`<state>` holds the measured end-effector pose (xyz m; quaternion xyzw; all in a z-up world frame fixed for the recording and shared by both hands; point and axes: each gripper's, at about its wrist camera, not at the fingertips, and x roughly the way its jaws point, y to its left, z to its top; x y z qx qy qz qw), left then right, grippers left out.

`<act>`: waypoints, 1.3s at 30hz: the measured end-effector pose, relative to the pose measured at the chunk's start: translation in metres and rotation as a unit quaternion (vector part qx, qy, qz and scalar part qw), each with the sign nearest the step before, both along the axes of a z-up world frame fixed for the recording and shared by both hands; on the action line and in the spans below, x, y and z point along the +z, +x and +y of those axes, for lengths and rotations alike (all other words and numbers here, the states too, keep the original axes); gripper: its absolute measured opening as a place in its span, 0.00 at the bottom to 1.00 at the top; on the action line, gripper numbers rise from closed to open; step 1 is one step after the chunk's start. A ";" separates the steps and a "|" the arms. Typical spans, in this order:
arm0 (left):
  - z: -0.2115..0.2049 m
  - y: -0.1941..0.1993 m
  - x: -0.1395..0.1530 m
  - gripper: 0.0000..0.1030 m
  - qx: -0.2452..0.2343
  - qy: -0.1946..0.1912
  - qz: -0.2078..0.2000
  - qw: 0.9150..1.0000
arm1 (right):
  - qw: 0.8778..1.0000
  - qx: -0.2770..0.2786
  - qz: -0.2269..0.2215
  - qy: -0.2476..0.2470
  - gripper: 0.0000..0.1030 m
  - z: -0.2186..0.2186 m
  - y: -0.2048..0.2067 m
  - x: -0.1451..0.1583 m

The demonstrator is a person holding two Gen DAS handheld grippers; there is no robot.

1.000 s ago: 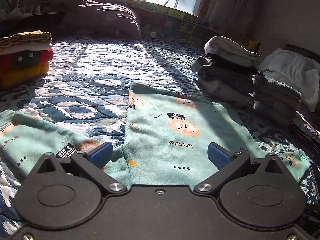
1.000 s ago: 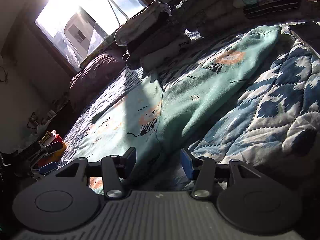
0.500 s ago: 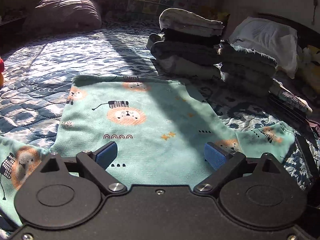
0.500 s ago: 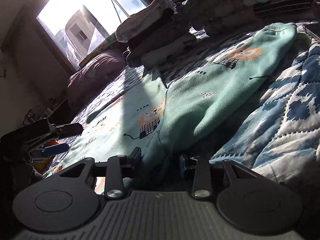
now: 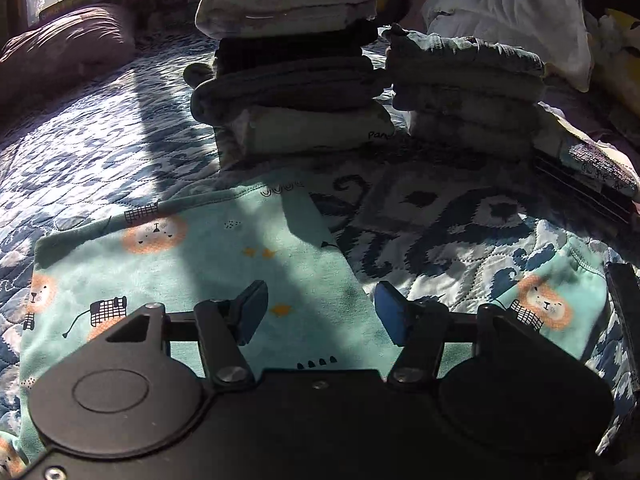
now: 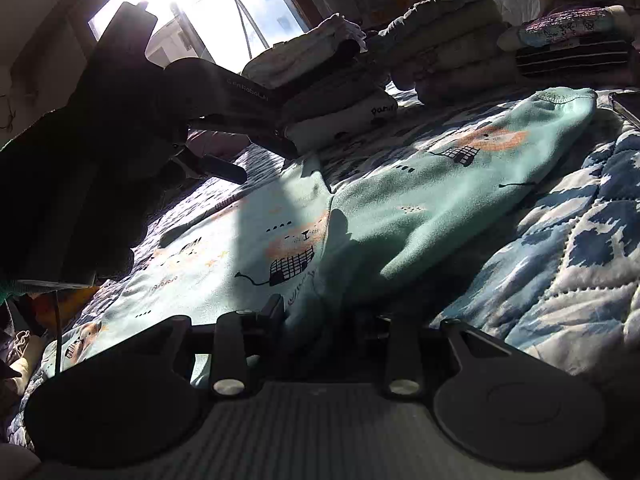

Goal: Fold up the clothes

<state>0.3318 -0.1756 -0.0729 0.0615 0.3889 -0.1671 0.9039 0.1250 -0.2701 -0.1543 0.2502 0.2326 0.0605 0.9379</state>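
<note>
Left tongs (image 5: 318, 314): matte black body with two round raised discs, one either side of a centre screw. Black linkage arms pivot on silver screw heads. Fingertips (image 5: 252, 312) carry blue pads.

Right tongs (image 6: 320, 318): dark grey ribbed top plate between two black round discs, silver screws at the arm pivots. Pads in shadow, colour unclear.

From the right wrist view, the left tongs show grey lettering on the body, illegible.

Blue-and-white patterned quilt (image 5: 100, 152), covering bed. Brown pillow (image 5: 60, 52), far left, by window (image 6: 208, 12). White bedding (image 5: 512, 12), far right. Dark flat object (image 5: 624, 320), right edge, unidentifiable.
</note>
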 end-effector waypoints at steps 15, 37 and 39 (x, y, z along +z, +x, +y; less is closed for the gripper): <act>-0.060 0.088 -0.030 0.22 0.028 0.108 0.072 0.991 | 0.999 -0.025 -0.011 0.019 0.38 -0.015 0.000 0.001; 0.056 0.066 0.008 0.05 0.079 -0.048 0.026 0.995 | 0.954 0.068 -0.142 -0.254 0.19 0.059 -0.020 0.035; 0.066 0.065 0.006 0.05 0.084 -0.060 0.025 0.994 | 0.948 0.084 -0.146 -0.270 0.19 0.067 -0.020 0.035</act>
